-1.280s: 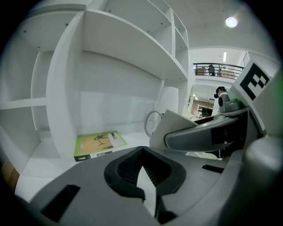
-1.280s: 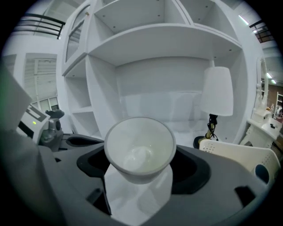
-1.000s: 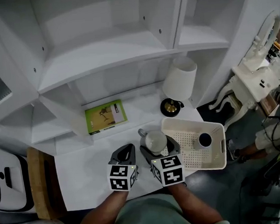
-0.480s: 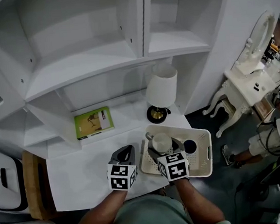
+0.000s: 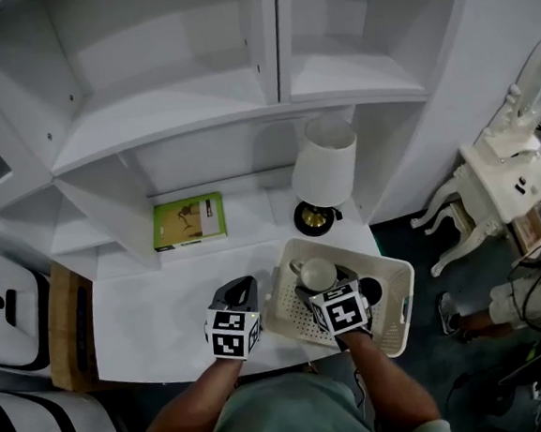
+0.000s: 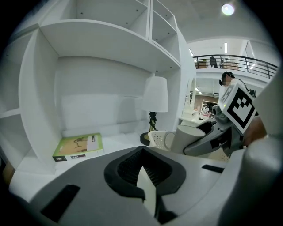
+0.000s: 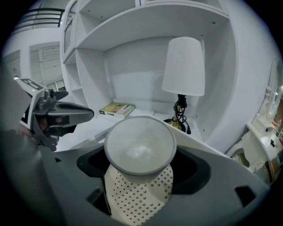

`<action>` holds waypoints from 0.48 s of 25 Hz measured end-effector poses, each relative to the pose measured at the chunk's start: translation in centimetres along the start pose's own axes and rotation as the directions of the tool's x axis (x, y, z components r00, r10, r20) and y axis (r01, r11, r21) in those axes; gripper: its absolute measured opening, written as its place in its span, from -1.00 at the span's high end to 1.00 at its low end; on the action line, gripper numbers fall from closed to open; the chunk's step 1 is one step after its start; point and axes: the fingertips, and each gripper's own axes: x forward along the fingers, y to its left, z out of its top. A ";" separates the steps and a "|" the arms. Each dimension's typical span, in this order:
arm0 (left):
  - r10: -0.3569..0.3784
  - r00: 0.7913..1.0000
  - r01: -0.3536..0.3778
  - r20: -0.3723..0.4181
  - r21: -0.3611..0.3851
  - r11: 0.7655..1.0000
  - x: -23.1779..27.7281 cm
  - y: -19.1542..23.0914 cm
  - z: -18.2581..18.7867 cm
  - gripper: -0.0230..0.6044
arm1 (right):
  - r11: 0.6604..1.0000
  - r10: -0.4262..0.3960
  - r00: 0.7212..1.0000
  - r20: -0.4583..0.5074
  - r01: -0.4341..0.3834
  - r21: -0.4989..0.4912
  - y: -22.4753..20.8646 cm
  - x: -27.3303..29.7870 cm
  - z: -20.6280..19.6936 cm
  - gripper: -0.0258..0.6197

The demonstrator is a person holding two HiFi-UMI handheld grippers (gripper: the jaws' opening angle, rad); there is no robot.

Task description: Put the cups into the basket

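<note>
2 cups are now over the cream perforated basket [image 5: 405, 291]. 1 s ago only the dark-inside cup [image 5: 371, 291] was sitting in it, and the white mug [image 5: 315, 272] was hanging over the bench [image 5: 156, 300] to the basket's left. 0.5 s ago the mug was crossing the basket's left rim. Now it is hanging farther in, above the perforated floor and just beside the dark-inside cup. The left claw [image 6: 142, 176] has been staying over the bench the whole time.

The right claw [image 7: 139, 152] is pinching the white mug. Its jaws are spread only as wide as the mug's body and are pressing on 2 opposite sides. The mug is sitting upright with its mouth facing up and its handle pointing toward the left claw's side. The right gripper view is showing the basket's dotted floor directly under the mug, but I cannot tell whether the mug is touching it.

The left claw is pressed together with nothing between its jaws, hovering above the bench just left of the basket's left wall.

Behind the basket, 1 white table lamp [image 5: 325, 163] is standing on the bench. 1 green book [image 5: 189, 220] is lying flat farther left, under the lowest shelf [image 5: 150, 127].
</note>
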 end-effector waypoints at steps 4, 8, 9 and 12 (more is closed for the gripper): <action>0.023 1.000 -0.023 -0.013 -0.020 1.000 0.4 0.1 -0.3 0.90 | 0.998 0.053 0.996 -0.075 -0.055 -0.028 -0.1 1.7 -1.0 -0.29; 0.039 0.999 -0.040 -0.038 -0.041 0.998 0.6 0.3 -1.1 0.90 | 0.996 0.081 0.986 -0.146 -0.086 -0.035 -0.3 3.3 -2.1 -0.29; 0.041 0.998 -0.043 -0.042 -0.044 0.998 0.6 0.3 -1.3 0.90 | 0.996 0.074 0.984 -0.160 -0.082 -0.042 -0.4 3.5 -2.3 -0.29; 0.046 0.997 -0.048 -0.054 -0.048 0.998 0.6 0.3 -1.6 0.90 | 0.995 0.054 0.979 -0.196 -0.069 -0.068 -0.2 3.9 -2.3 -0.29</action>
